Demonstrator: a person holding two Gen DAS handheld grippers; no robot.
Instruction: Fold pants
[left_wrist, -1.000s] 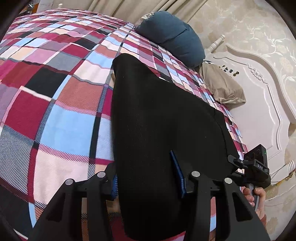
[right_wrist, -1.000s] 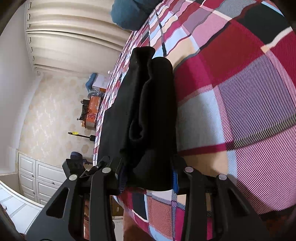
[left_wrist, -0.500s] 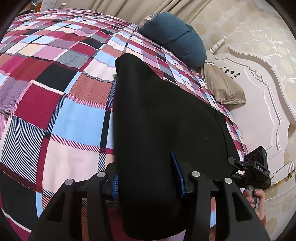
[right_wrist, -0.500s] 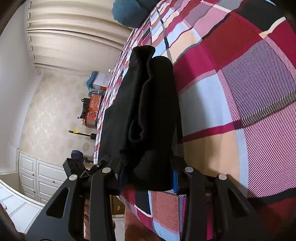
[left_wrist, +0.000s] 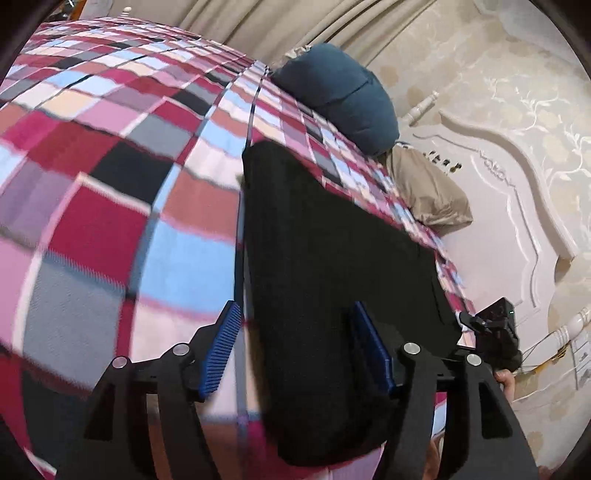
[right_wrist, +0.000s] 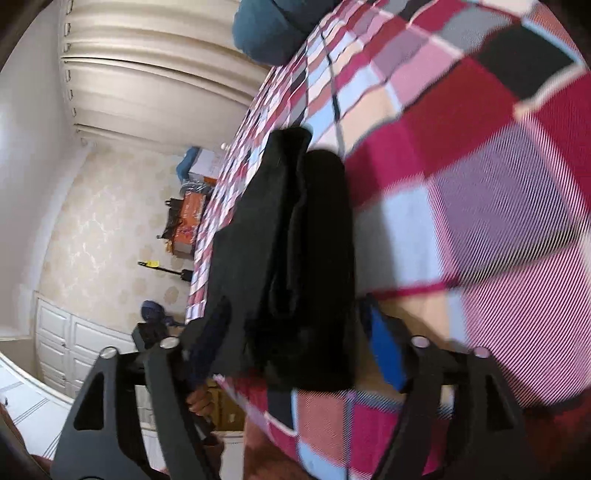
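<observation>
The black pants (left_wrist: 332, 266) lie folded lengthwise on the plaid bedspread (left_wrist: 110, 229). My left gripper (left_wrist: 295, 347) is open, its blue pads spread wide around the near edge of the pants, the fabric lying loose between them. In the right wrist view the pants (right_wrist: 295, 258) show as a thick folded bundle. My right gripper (right_wrist: 299, 350) is open too, jaws wide on either side of the bundle's near end. The right gripper also shows in the left wrist view (left_wrist: 495, 332) at the bed's edge.
A dark blue pillow (left_wrist: 343, 92) and a tan pillow (left_wrist: 428, 188) lie at the head of the bed by the white headboard (left_wrist: 517, 206). Curtains (right_wrist: 147, 74), boxes (right_wrist: 188, 221) and white cabinets (right_wrist: 66, 347) stand beyond the bed's far side.
Both grippers have opened and let go of the pants. Both have drawn back a little from the fabric, and the pants now rest on the bed.
</observation>
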